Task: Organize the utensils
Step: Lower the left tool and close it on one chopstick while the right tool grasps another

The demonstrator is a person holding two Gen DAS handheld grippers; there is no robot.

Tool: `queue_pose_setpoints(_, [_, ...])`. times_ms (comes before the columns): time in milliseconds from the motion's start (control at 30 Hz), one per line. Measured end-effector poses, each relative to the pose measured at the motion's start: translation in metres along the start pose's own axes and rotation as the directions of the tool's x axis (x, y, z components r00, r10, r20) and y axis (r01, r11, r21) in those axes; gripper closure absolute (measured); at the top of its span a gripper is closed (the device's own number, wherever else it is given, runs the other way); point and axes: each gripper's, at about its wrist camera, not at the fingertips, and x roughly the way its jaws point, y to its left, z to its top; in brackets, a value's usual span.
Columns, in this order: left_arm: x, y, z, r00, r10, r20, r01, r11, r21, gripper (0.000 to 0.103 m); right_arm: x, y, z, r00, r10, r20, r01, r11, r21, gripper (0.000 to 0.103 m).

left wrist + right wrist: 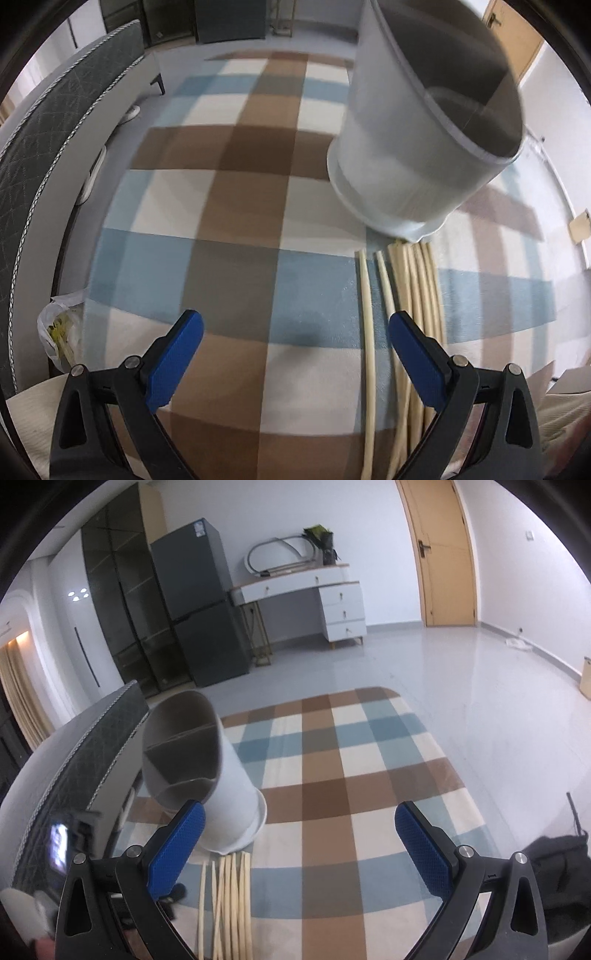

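Note:
A white cylindrical utensil holder (pixel 417 147) (pixel 225 794) with a dark divided inside stands on the checked rug (pixel 229 206) (pixel 332 775). Several pale wooden chopsticks (pixel 410 306) (pixel 231 901) lie in a loose bundle on the rug, their far ends touching the holder's base. My left gripper (pixel 295 350) is open, low over the rug, with the chopsticks under and beside its right finger (pixel 417 365). My right gripper (pixel 299 845) is open too, hovering just right of the chopsticks, with the holder behind its left finger (pixel 177 849). Neither holds anything.
A dark quilted sofa edge (pixel 48 147) (pixel 74 760) runs along the left. A plastic bag (pixel 62 332) lies by it. Beyond the rug are bare grey floor (pixel 480 686), a fridge (pixel 199 605), a white desk (pixel 314 590) and a door (pixel 443 554). A dark bag (pixel 554 878) sits at right.

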Motion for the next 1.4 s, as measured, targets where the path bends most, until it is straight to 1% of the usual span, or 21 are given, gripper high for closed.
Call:
queue_pose_setpoints(67, [0.007,-0.007,0.003,0.999,0.033,-0.007,-0.033,0.999,0.026,0.005,0.006,-0.004,0.002,1.000,0.000,-0.009,0.000,1.000,0.016,0.000])
queue_pose_setpoints(167, [0.010,-0.012,0.006,0.999,0.045,-0.017,-0.045,0.998,0.032,0.006,0.009,-0.006,0.004,1.000,0.010,-0.022,-0.009,0.999,0.034,0.000])
queue_pose_setpoints(233, [0.010,-0.014,0.009,0.999,0.045,-0.022,-0.044,0.999,0.032,0.013,0.011,-0.008,0.005,0.999,0.011,-0.031,-0.010,0.999,0.045,0.000])
queue_pose_setpoints(300, [0.010,-0.020,0.012,0.998,0.049,-0.032,-0.047,0.998,0.045,0.016,0.013,-0.011,0.004,0.999,0.014,-0.045,-0.011,0.998,0.056,0.000])
queue_pose_setpoints(367, [0.014,-0.023,0.012,0.997,0.076,-0.030,-0.074,0.996,0.057,0.024,0.015,-0.013,0.004,0.998,0.018,-0.057,-0.014,0.997,0.070,0.000])
queue_pose_setpoints(467, [0.009,-0.025,0.012,0.999,0.049,-0.019,-0.048,0.998,0.046,0.046,0.019,-0.016,0.003,0.997,0.024,-0.078,-0.017,0.996,0.090,0.000])
queue_pose_setpoints(533, [0.003,-0.032,0.011,0.999,0.036,-0.002,-0.036,0.997,0.073,0.078,0.022,-0.017,0.002,0.995,0.030,-0.091,-0.021,0.995,0.101,0.000])
queue_pose_setpoints(567, [0.003,-0.035,0.008,1.000,0.029,0.001,-0.029,0.996,0.085,0.087,0.022,-0.017,0.002,0.995,0.032,-0.096,-0.022,0.994,0.104,0.000])
queue_pose_setpoints(600, [0.001,-0.039,0.006,1.000,0.012,-0.001,-0.012,0.995,0.102,0.101,0.023,-0.017,0.001,0.994,0.036,-0.103,-0.025,0.994,0.104,0.000])
queue_pose_setpoints(667, [-0.001,-0.042,0.003,1.000,-0.014,0.001,0.014,0.994,0.109,0.102,0.024,-0.015,-0.001,0.992,0.038,-0.121,-0.026,0.995,0.096,0.000])
queue_pose_setpoints(767, [-0.010,-0.036,0.002,0.997,-0.079,0.020,0.077,0.995,0.065,0.102,0.030,-0.013,-0.005,0.987,0.042,-0.156,-0.028,0.996,0.088,0.000])
queue_pose_setpoints(833, [-0.021,-0.028,0.005,0.992,-0.109,0.057,0.106,0.993,0.045,0.102,0.036,-0.011,-0.010,0.979,0.055,-0.195,-0.039,0.996,0.086,0.005])
queue_pose_setpoints(933, [-0.043,-0.023,0.000,0.985,-0.138,0.099,0.136,0.990,0.026,0.102,0.047,-0.008,-0.019,0.965,0.072,-0.253,-0.055,0.996,0.075,0.017])
queue_pose_setpoints(967, [-0.050,-0.020,-0.003,0.983,-0.146,0.110,0.145,0.989,0.017,0.102,0.050,-0.007,-0.022,0.960,0.077,-0.269,-0.060,0.996,0.070,0.024])
queue_pose_setpoints(1067, [-0.068,-0.008,-0.007,0.975,-0.179,0.128,0.184,0.983,-0.021,0.102,0.061,-0.002,-0.033,0.934,0.115,-0.338,-0.097,0.993,0.070,0.040])
queue_pose_setpoints(1133, [-0.085,-0.004,-0.012,0.970,-0.191,0.152,0.200,0.979,-0.047,0.102,0.066,0.005,-0.040,0.913,0.144,-0.382,-0.124,0.989,0.077,0.046])
queue_pose_setpoints(1200, [-0.096,0.001,-0.011,0.963,-0.211,0.168,0.224,0.972,-0.066,0.102,0.067,0.013,-0.044,0.902,0.167,-0.399,-0.153,0.986,0.065,0.056])
queue_pose_setpoints(1233, [-0.103,0.004,-0.014,0.962,-0.203,0.181,0.219,0.973,-0.071,0.102,0.066,0.022,-0.046,0.898,0.173,-0.404,-0.170,0.984,0.043,0.058])
queue_pose_setpoints(1267, [-0.105,0.005,-0.012,0.962,-0.199,0.188,0.215,0.974,-0.070,0.102,0.065,0.028,-0.046,0.897,0.177,-0.405,-0.184,0.983,0.023,0.063])
queue_pose_setpoints(1333, [-0.116,0.008,-0.016,0.959,-0.201,0.198,0.218,0.973,-0.070,0.102,0.064,0.045,-0.048,0.891,0.199,-0.407,-0.229,0.973,-0.025,0.066])
queue_pose_setpoints(1400, [-0.119,0.019,-0.011,0.960,-0.198,0.199,0.217,0.973,-0.077,0.102,0.067,0.063,-0.051,0.875,0.230,-0.426,-0.281,0.958,-0.060,0.068])
